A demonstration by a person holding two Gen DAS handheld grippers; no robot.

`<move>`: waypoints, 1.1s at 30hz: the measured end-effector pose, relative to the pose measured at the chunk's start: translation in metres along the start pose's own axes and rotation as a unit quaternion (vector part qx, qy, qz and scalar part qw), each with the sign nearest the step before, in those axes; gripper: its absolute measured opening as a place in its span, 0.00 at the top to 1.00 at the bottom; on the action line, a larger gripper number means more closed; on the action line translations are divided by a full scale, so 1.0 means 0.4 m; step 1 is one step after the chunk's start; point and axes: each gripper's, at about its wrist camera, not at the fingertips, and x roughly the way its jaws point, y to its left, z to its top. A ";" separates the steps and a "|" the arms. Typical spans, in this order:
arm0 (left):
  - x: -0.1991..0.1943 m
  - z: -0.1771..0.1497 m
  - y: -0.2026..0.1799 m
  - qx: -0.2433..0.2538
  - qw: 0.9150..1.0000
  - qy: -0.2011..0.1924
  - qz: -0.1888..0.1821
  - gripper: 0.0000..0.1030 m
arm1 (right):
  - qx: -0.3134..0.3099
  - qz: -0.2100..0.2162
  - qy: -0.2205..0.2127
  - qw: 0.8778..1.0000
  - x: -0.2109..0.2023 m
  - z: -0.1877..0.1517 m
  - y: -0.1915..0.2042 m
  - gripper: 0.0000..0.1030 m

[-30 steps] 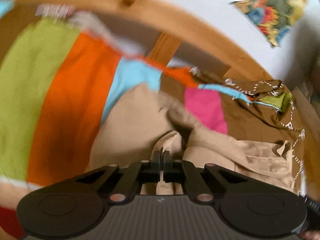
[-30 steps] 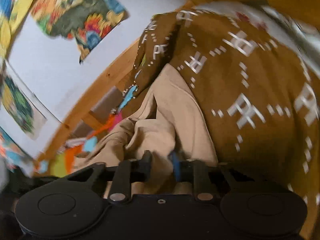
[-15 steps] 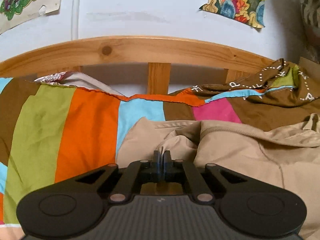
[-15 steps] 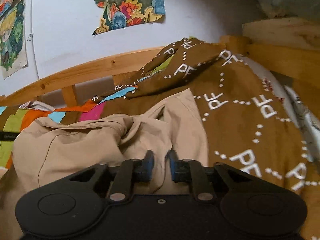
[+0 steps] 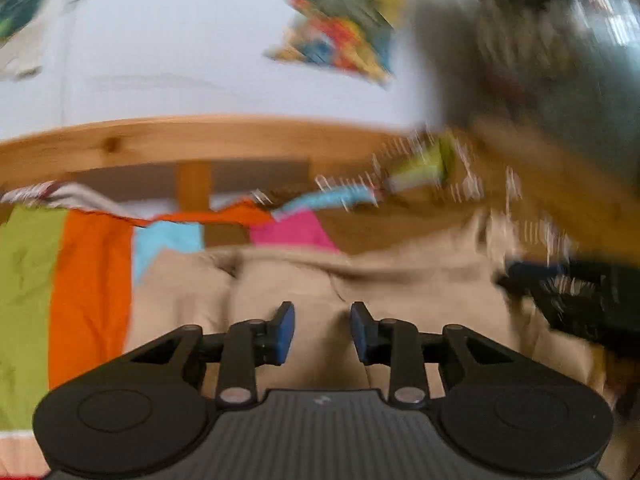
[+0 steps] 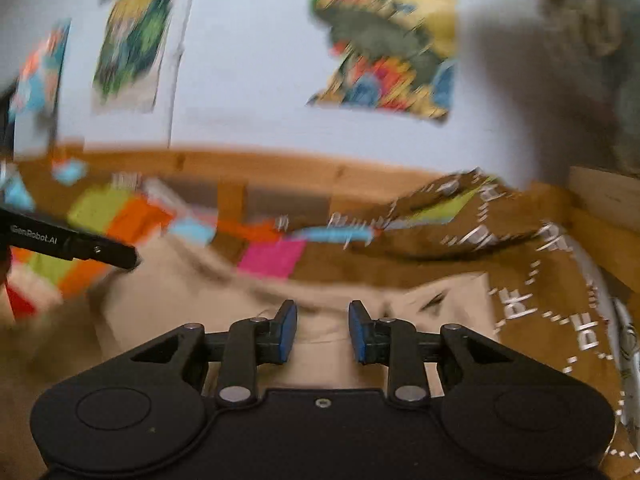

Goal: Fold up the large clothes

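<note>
A tan garment (image 5: pixel 400 288) lies spread on the striped bedcover (image 5: pixel 88 280), and the right wrist view shows the same tan garment (image 6: pixel 224 304) with a straight far edge. My left gripper (image 5: pixel 322 330) hovers open over the cloth, nothing between its blue pads. My right gripper (image 6: pixel 322 330) is open too, above the garment's far edge, with empty jaws. The left gripper (image 6: pixel 72 246) shows as a black bar at the left of the right wrist view. Both views are blurred by motion.
A wooden bed rail (image 5: pixel 200 140) runs along the far side below a white wall with colourful posters (image 6: pixel 392 40). A brown patterned blanket (image 6: pixel 520 248) is bunched at the right. A wooden board (image 6: pixel 608 200) stands at the far right.
Both grippers were shut on tan cloth half a second ago; now both have opened and let it go. The garment lies flatter, and both cameras have pulled back and tilted up.
</note>
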 end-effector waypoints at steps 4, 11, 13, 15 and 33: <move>0.098 -0.055 -0.035 0.019 0.998 0.055 0.032 0.75 | -0.039 -0.031 0.060 0.997 0.086 -0.041 0.020 0.73; 0.122 -0.080 -0.037 -0.001 0.996 0.075 0.044 0.79 | -0.039 -0.025 0.075 0.996 0.099 -0.064 0.025 0.68; 0.076 -0.076 -0.028 -0.029 0.997 0.065 0.025 0.73 | -0.004 -0.011 0.061 0.998 0.047 -0.056 0.006 0.61; 0.021 -0.089 -0.028 -0.046 0.998 0.048 0.011 0.61 | 0.010 -0.005 0.048 0.999 -0.006 -0.061 -0.009 0.58; -0.114 -0.160 -0.021 -0.034 0.995 0.084 0.034 0.23 | 0.060 -0.007 0.102 0.993 -0.174 -0.053 -0.012 0.40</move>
